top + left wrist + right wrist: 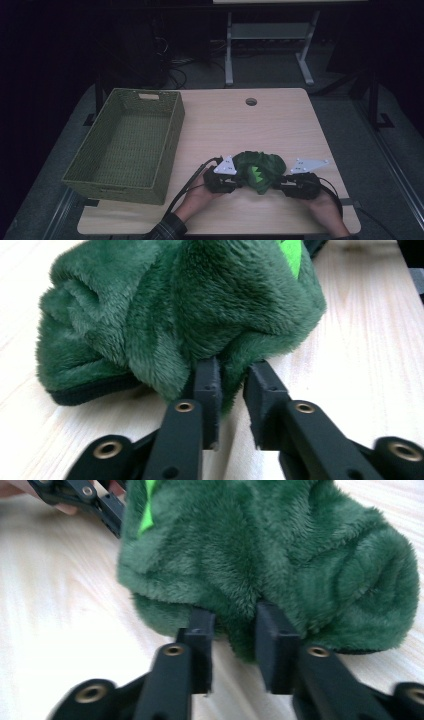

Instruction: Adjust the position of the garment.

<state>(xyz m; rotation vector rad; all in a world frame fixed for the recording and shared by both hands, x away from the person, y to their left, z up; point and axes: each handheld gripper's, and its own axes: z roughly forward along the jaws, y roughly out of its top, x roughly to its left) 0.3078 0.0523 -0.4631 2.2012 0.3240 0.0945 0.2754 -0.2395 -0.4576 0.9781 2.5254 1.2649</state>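
A dark green plush garment (259,170) with a bright green patch lies bunched on the near part of the light wooden table (240,125). My left gripper (240,182) meets it from the left and my right gripper (277,186) from the right, each held in a hand. In the left gripper view, a fold of the plush (175,305) hangs between the jaws of the left gripper (233,367), which stand a little apart without pinching it. In the right gripper view, the right gripper (235,612) likewise stands slightly apart around the edge of the plush (280,550).
A large empty green woven basket (170,145) stands on the left side of the table. A round cable hole (251,102) lies near the far edge. A white-legged frame (270,45) stands on the floor behind. Cables trail from both grippers toward the near edge.
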